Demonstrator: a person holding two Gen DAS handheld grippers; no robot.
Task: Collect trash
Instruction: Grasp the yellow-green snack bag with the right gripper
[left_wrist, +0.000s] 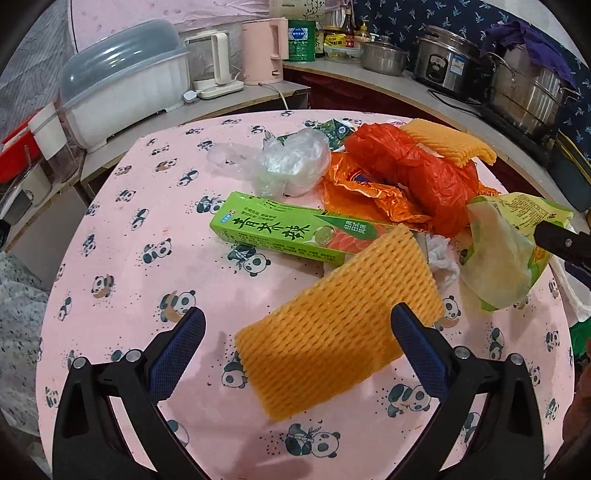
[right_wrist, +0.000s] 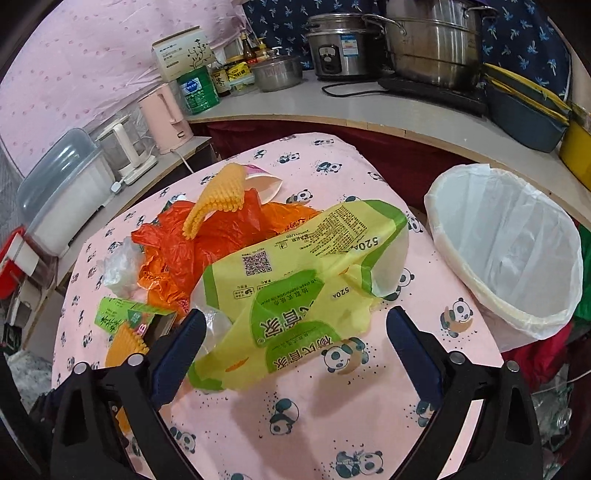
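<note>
- The left hand-held gripper (left_wrist: 297, 345) hangs over the counter (left_wrist: 122, 280), which wears a pink cloth printed with pandas; its jaws stand wide apart with nothing pinched.
- Between those jaws lies an orange foam fruit net (left_wrist: 338, 321), ribbed and flattened; whether either pad touches it cannot be told from here.
- The net's far corner covers one end of a green wasabi box (left_wrist: 280, 230), so that end is hidden.
- The right hand-held gripper (right_wrist: 296, 345) is open too, spread on either side of a yellow-green plastic package bag (right_wrist: 295, 291), crumpled, with a QR code and printed text showing.
- In the left wrist view only the black tip of the right gripper shows, cut off at the edge, just beside that bag.
- Behind the bag sits a heap: a crumpled red-orange plastic bag (right_wrist: 177, 254), a second foam net (right_wrist: 218, 199) draped on top, and clear plastic film (left_wrist: 291, 162) to its left.
- A white paper cup (right_wrist: 264, 184) lies on its side behind the heap, mostly hidden.
- A scrap of white tissue (left_wrist: 441, 254) peeks out between net and bag; little of it is visible.
- A trash bin (right_wrist: 517, 317) lined with a white bag stands off the counter's right edge, its base out of view.
- Kettles, a rice cooker (right_wrist: 334, 48) and steel pots line the shelves behind.
</note>
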